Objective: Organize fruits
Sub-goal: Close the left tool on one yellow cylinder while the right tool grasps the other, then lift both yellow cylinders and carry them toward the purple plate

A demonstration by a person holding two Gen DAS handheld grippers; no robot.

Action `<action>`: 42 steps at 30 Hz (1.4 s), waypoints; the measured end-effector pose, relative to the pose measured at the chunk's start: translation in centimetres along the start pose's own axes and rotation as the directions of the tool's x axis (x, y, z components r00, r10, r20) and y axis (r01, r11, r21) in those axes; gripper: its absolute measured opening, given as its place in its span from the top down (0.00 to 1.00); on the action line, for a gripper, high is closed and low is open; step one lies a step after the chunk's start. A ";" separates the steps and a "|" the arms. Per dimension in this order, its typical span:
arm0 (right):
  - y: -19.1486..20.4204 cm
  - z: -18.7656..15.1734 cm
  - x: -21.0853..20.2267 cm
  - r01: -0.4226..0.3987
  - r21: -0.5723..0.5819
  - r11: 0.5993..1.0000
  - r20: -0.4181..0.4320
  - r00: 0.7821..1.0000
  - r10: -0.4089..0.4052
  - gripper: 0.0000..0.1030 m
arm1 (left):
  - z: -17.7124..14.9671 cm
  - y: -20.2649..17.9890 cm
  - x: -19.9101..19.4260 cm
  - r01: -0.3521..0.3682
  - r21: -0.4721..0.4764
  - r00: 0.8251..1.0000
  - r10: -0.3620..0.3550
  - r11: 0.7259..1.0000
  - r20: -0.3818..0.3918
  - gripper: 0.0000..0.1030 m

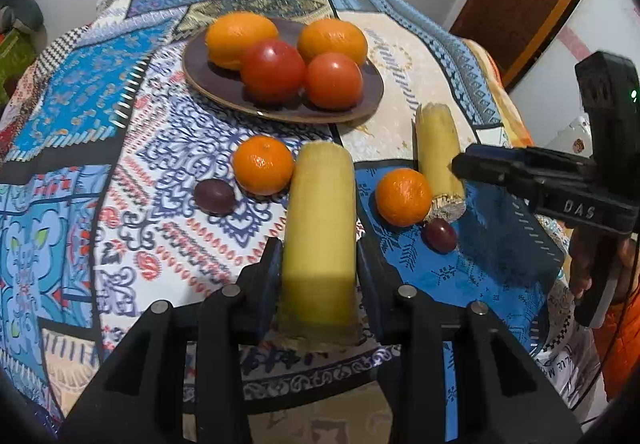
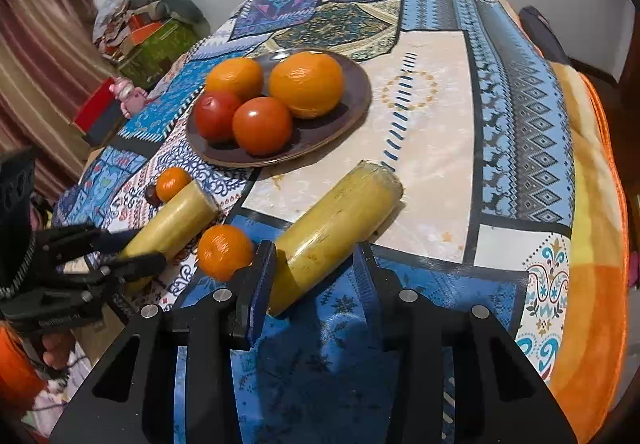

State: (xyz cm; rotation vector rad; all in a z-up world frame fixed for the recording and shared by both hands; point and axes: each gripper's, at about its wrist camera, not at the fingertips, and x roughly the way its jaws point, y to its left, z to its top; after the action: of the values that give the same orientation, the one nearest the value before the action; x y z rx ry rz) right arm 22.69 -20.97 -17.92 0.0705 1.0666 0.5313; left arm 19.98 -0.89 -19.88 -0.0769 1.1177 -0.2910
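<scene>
Between the left gripper (image 1: pixel 318 264)'s closed pads, one sugarcane piece (image 1: pixel 320 228) points lengthwise forward; the right gripper (image 2: pixel 316 272) gapes around another sugarcane piece (image 2: pixel 334 228) lying diagonally.

glossy brown plate (image 1: pixel 208 78), matt patterned tablecloth (image 1: pixel 72 92), smooth tomatoes (image 1: pixel 273 70).

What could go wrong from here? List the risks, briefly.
1. The left gripper brackets a sugarcane piece that touches a tangerine; moving the cane may roll it.
2. The right gripper is open around the second cane, beside another tangerine.
3. The plate is crowded; additions could slide off.
</scene>
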 end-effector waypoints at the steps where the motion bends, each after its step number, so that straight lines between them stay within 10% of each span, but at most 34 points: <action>1: 0.0 0.2 0.2 -0.006 0.011 1.000 0.002 1.000 0.006 0.64 | 0.1 -0.1 0.3 -0.006 0.005 1.000 0.006 1.000 -0.004 0.64; 12: 1.2 1.1 3.2 0.014 -0.003 1.000 0.001 1.000 -0.014 0.42 | 0.8 -1.1 1.4 -0.046 0.048 0.999 0.046 0.998 0.001 0.64; 23: 1.2 -0.2 0.5 0.119 -0.204 0.972 -0.029 0.991 -0.127 0.67 | -0.6 -0.7 0.0 -0.035 0.009 0.999 0.035 0.999 0.008 0.64; 42: 0.5 -0.8 1.5 0.098 -0.100 0.990 0.015 0.995 -0.097 0.67 | 0.4 -1.9 1.0 -0.093 0.059 0.996 0.092 0.994 0.013 0.64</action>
State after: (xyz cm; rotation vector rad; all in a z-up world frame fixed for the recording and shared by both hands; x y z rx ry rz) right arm 22.35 -20.05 -19.38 -0.0671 1.0261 0.4949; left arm 20.38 -3.01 -20.19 0.0263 1.0984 -0.2411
